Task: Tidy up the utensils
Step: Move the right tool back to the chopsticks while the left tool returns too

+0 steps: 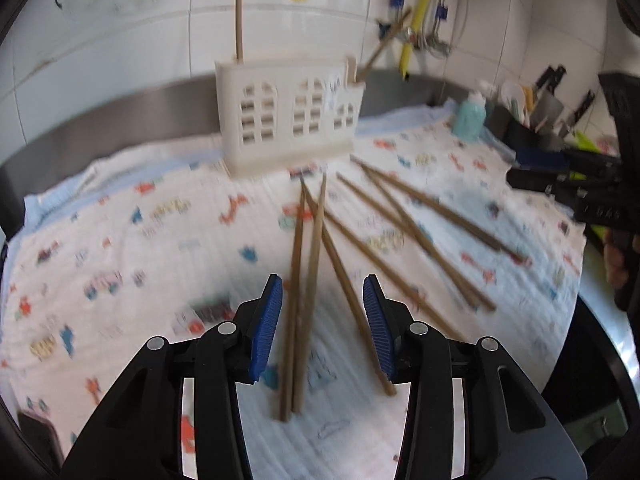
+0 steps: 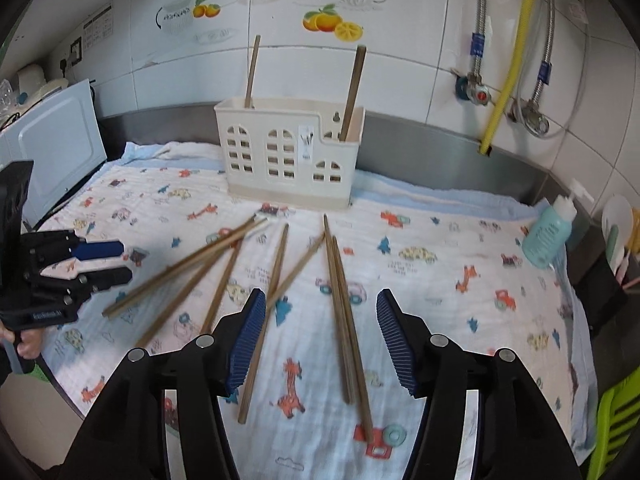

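On the counter's printed cloth (image 2: 440,240), loose chopsticks (image 2: 340,312) lie scattered before the holder (image 2: 288,152). Two chopsticks stand in it already; about eight remain. My left tool (image 1: 323,320) and right tool (image 2: 320,336) both hover spread wide, gripping nothing.

Wall: white tiles (image 2: 400,92), fruit decals (image 2: 332,22) applied.
Pipe: yellow (image 2: 516,52), fixed right of decals.
Backsplash: steel strip (image 2: 440,144) below tiles.
Counter: covered by printed cloth (image 2: 440,280).
Appliance: white (image 2: 52,148), left of cloth.
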`<move>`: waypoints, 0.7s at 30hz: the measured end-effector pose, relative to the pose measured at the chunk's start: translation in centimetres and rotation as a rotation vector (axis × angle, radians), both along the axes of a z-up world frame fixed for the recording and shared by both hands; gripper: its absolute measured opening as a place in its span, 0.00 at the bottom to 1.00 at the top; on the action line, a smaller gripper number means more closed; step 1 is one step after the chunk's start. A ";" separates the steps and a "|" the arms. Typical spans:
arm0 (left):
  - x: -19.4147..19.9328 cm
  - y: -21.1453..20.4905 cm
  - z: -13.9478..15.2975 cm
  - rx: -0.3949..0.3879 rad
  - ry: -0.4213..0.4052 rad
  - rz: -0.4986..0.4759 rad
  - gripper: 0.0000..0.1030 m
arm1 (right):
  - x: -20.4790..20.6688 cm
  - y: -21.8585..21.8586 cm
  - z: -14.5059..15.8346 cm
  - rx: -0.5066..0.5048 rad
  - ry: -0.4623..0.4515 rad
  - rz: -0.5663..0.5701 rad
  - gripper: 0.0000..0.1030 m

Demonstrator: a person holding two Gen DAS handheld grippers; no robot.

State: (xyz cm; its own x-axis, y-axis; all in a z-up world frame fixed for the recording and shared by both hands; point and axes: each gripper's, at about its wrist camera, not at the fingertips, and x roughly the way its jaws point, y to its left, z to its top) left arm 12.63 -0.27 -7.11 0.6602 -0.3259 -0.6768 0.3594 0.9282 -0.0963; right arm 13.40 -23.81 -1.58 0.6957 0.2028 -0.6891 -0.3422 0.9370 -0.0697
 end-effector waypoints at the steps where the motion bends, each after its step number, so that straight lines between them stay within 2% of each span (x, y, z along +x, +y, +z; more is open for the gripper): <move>1: -0.1 -0.2 -0.6 -0.004 0.014 -0.007 0.41 | -0.2 0.0 -0.4 0.000 0.005 -0.002 0.55; 5: -0.1 -0.3 -2.3 -0.001 0.046 -0.018 0.40 | -0.6 -0.3 -1.3 0.015 0.023 -0.017 0.55; 7: 0.2 -0.1 -2.9 -0.012 0.069 -0.025 0.29 | -0.7 -0.5 -1.6 0.023 0.031 -0.027 0.55; 9: 0.3 -0.1 -3.2 -0.017 0.077 -0.026 0.29 | -0.7 -0.7 -1.9 0.029 0.040 -0.033 0.55; 10: 0.4 -0.1 -3.3 -0.016 0.079 -0.029 0.25 | -0.7 -0.7 -2.1 0.029 0.043 -0.035 0.55; 21: 0.9 -0.4 -4.0 0.015 0.103 -0.025 0.25 | -0.7 -1.4 -2.7 0.039 0.054 -0.041 0.55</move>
